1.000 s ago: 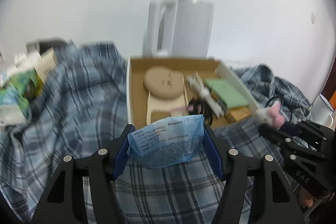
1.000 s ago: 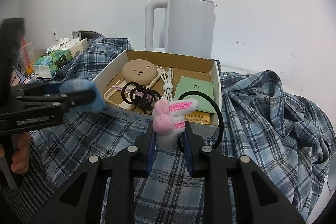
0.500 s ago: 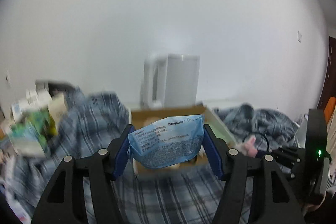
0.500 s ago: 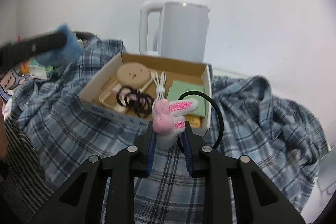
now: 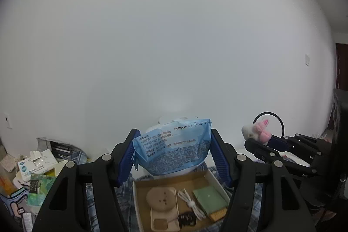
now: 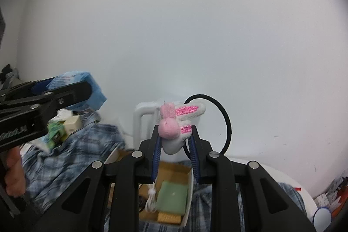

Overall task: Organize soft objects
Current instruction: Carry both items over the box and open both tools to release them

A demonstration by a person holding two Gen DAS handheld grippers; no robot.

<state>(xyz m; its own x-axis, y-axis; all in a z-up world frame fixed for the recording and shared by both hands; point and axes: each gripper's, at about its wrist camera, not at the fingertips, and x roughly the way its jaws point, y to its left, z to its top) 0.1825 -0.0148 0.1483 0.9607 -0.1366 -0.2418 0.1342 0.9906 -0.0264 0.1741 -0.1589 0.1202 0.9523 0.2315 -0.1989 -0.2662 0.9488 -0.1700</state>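
Observation:
My left gripper (image 5: 173, 151) is shut on a blue Babycare wipes pack (image 5: 174, 147) and holds it high above the cardboard box (image 5: 139, 206). My right gripper (image 6: 175, 145) is shut on a pink and white plush bunny hair tie (image 6: 174, 127), whose black elastic loop (image 6: 226, 123) sticks out to the right. The right gripper with the bunny (image 5: 258, 132) shows at the right in the left wrist view. The left gripper with the pack (image 6: 91, 90) shows at the left in the right wrist view.
The box holds a tan round case (image 5: 161, 199), a white cable (image 5: 191, 203), a green card (image 5: 208, 199) and black hair ties (image 5: 187, 219). A white kettle (image 6: 143, 121) stands behind it. Plaid cloth (image 6: 65, 156) covers the table. Cartons (image 5: 37, 169) clutter the left.
Both grippers have risen and tilted upward with their objects still held. The box now lies low in both views and the white wall fills most of each.

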